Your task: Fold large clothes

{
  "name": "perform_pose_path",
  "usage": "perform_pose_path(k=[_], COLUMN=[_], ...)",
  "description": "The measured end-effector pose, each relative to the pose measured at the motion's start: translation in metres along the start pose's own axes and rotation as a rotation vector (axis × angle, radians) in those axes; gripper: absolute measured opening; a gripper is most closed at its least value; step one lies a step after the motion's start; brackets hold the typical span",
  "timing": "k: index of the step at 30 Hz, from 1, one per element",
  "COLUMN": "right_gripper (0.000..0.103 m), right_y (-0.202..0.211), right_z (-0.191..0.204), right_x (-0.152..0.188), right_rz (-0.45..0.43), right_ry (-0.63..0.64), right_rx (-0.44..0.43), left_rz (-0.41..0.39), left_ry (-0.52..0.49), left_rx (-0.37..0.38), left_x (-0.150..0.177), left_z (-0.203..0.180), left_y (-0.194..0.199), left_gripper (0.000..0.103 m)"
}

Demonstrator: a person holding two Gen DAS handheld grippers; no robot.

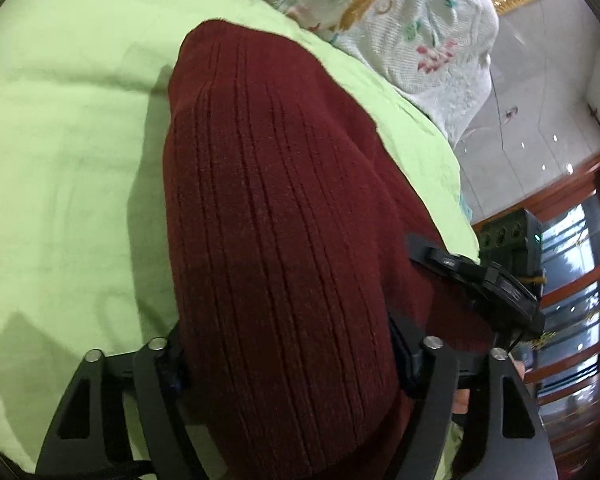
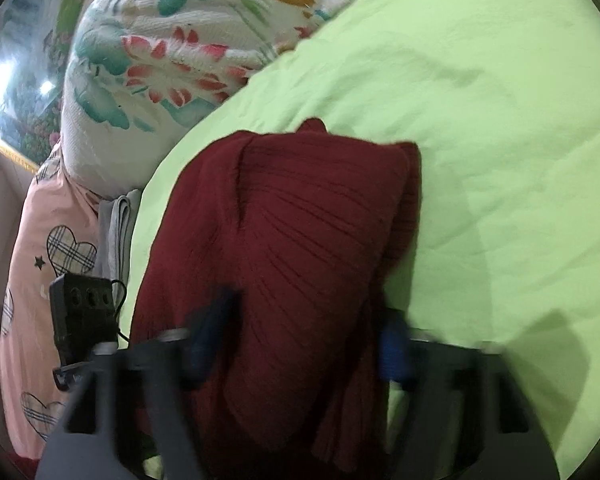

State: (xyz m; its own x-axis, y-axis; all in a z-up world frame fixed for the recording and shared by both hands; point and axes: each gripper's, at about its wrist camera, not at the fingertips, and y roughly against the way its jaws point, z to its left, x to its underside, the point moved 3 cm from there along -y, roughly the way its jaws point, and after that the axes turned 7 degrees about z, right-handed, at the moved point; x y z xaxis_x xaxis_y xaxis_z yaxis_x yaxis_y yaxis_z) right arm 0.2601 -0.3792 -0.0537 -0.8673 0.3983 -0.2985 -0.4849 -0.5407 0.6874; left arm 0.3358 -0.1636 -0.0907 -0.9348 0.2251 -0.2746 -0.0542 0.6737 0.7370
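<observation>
Bed: green sheet (image 1: 68, 128), floral quilt (image 2: 160, 64), pink heart pillow (image 2: 40, 240).
Floor: glossy pale tiles (image 1: 540, 120).
Door: wood-framed glass (image 1: 580, 280).

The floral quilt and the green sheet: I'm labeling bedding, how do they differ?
The quilt is white with printed flowers and leaves; the sheet is plain light green. The quilt is bunched in a thick heap; the sheet lies spread flat, under the maroon knit. Both are fabric bedding.

Light: you get bright, even daylight; glare flares at the right view's left edge.
Shadows: soft on the green sheet (image 1: 60, 160).
Blur: right gripper (image 2: 300, 352) smeared.
Edges: fisheye-bent, dark corners.
</observation>
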Motion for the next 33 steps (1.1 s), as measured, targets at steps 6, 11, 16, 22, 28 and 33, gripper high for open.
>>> perform_pose_path(k=[6, 11, 16, 22, 28, 33], right_gripper=[0.032, 0.031, 0.031, 0.031, 0.032, 0.045], right_y=[0.007, 0.006, -0.019, -0.060, -0.094, -0.099], right_z=[0.015, 0.055, 0.099, 0.147, 0.152, 0.144], right_x=[0.010, 0.030, 0.057, 0.083, 0.097, 0.098], right_rz=[-0.026, -0.004, 0.056, 0.137, 0.192, 0.186], right_ry=[-0.029, 0.023, 0.069, 0.145, 0.164, 0.146], right_rx=[-0.049, -0.095, -0.199, -0.253, -0.186, -0.148], left_rz=[-0.053, -0.092, -0.142, -0.182, -0.186, -0.201], left_ry=[-0.051, -0.058, -0.046, 0.021, 0.160, 0.177], left_rx=[-0.014, 0.005, -0.055, -0.116, -0.129, -0.120], left_x=[0.013, 0.040, 0.077, 0.121, 0.155, 0.159], left_z=[-0.012, -0.007, 0.010, 0.041, 0.090, 0.097], left_y=[0.019, 0.066, 0.128, 0.183, 0.188, 0.184], left_gripper=[0.060, 0.059, 0.059, 0.059, 0.064, 0.072])
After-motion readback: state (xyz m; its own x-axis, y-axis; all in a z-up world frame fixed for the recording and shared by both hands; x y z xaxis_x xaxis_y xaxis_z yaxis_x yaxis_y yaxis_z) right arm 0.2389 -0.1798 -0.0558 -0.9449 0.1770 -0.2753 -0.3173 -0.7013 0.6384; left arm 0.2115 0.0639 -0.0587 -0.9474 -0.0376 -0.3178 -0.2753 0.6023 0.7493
